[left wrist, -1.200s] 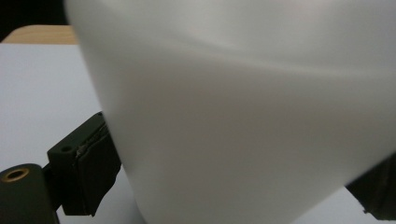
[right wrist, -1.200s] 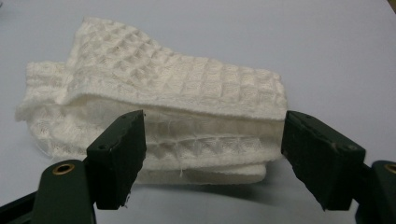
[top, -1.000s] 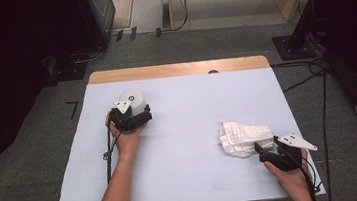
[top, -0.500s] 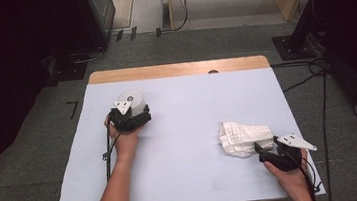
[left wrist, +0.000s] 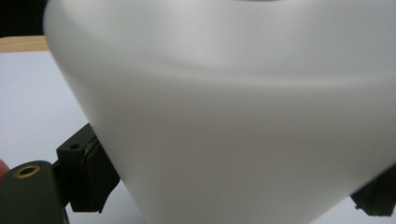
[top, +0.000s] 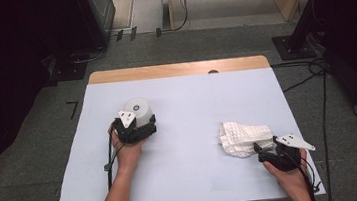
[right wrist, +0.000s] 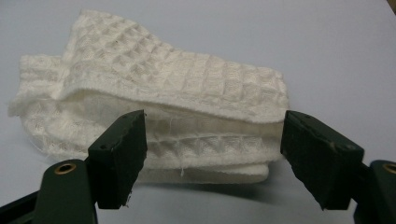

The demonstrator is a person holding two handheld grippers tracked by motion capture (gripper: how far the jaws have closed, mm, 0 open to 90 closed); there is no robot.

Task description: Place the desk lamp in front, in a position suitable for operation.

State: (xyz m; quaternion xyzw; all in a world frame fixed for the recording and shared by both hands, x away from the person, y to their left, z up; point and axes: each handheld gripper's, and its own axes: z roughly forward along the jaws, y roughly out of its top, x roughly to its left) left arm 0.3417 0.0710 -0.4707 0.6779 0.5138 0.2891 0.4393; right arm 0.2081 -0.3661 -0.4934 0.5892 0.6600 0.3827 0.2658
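Fingers of the left gripper [top: 141, 124] clasp an upturned white cup [top: 137, 110].

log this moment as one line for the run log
left hand-held gripper: shut on cup | right hand-held gripper: open, jaws at cloth, not pressing | cup upside down on table | cloth folded
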